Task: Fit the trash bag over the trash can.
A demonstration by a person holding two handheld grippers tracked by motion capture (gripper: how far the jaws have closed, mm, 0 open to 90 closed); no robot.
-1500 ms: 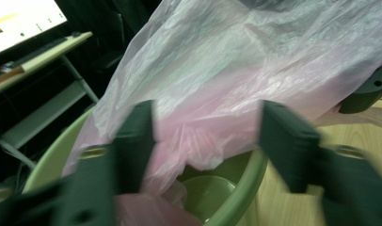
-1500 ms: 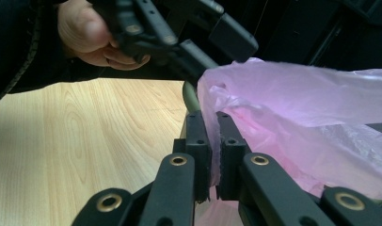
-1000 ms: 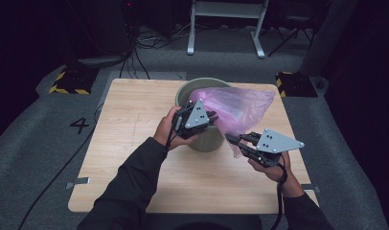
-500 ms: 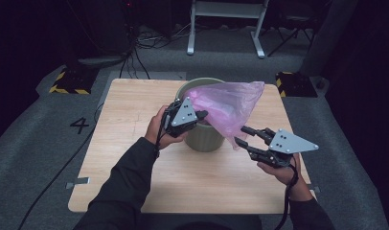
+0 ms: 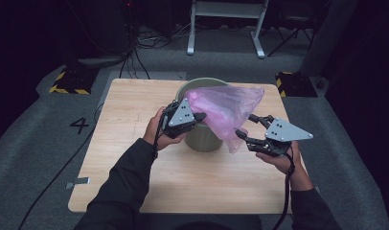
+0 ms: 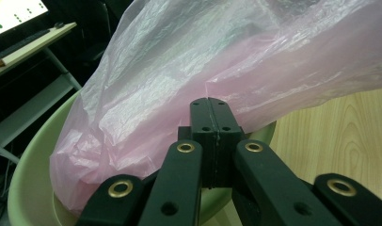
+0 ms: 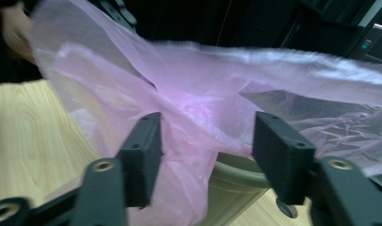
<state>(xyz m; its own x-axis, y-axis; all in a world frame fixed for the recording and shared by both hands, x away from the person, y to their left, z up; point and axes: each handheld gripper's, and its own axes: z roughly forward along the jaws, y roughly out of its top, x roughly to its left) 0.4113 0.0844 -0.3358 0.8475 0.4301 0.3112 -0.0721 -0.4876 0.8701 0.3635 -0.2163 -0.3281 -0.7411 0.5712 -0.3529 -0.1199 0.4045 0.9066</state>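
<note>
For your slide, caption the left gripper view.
Left gripper shut on pink bag over the green bin.

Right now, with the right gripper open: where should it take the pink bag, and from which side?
Probably the loose fold of the pink bag hanging outside the green bin on the right gripper's side. That film already drapes between its open jaws, so closing in straight from the right should pinch it. The left gripper is shut on the bag at the opposite rim, holding that side.
</note>
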